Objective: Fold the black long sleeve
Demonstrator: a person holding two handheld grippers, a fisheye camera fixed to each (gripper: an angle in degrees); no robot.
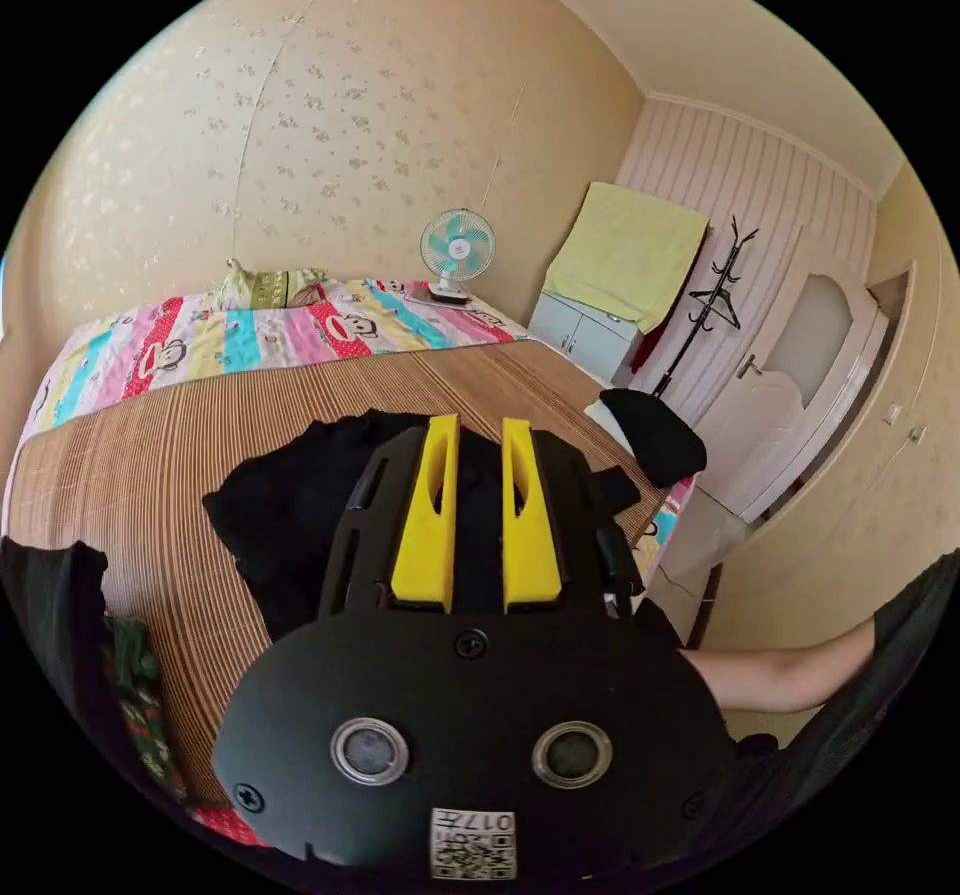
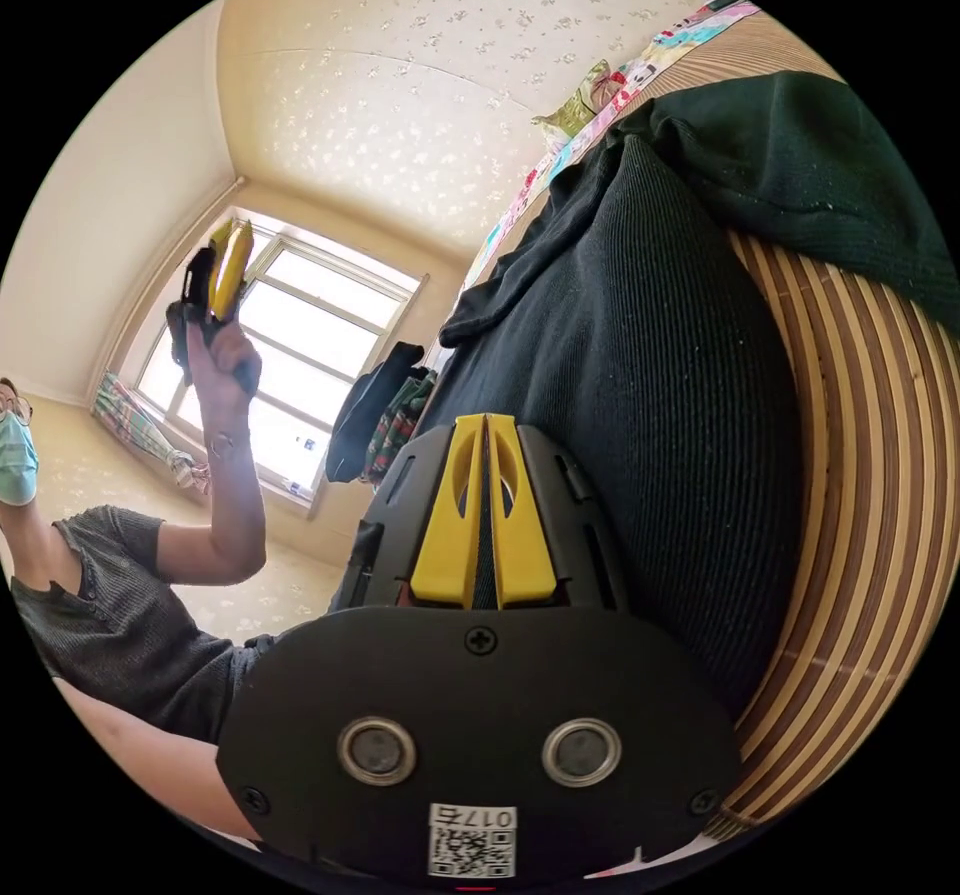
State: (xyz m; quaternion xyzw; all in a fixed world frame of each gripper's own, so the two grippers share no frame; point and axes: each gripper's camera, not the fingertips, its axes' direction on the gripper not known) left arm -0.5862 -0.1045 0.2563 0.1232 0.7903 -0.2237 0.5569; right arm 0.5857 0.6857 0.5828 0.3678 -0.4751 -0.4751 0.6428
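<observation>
Right gripper [image 2: 485, 425] pinching black long sleeve [image 2: 640, 375]; left gripper [image 1: 478, 430] raised, parted.

Left gripper view: raised above the bed [image 1: 150, 455], facing down its length toward the far wall and fan [image 1: 457, 247]. Right gripper view: rolled, very close against the black long sleeve [image 2: 640, 365]. The 2 views share bed, garment, fan.

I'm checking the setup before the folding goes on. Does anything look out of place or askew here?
The black long sleeve lies bunched and uneven on the striped mat, not spread flat. The right gripper is shut on its fabric, while the left gripper is raised high in the air, away from the garment. Nothing looks spilled or damaged.
</observation>
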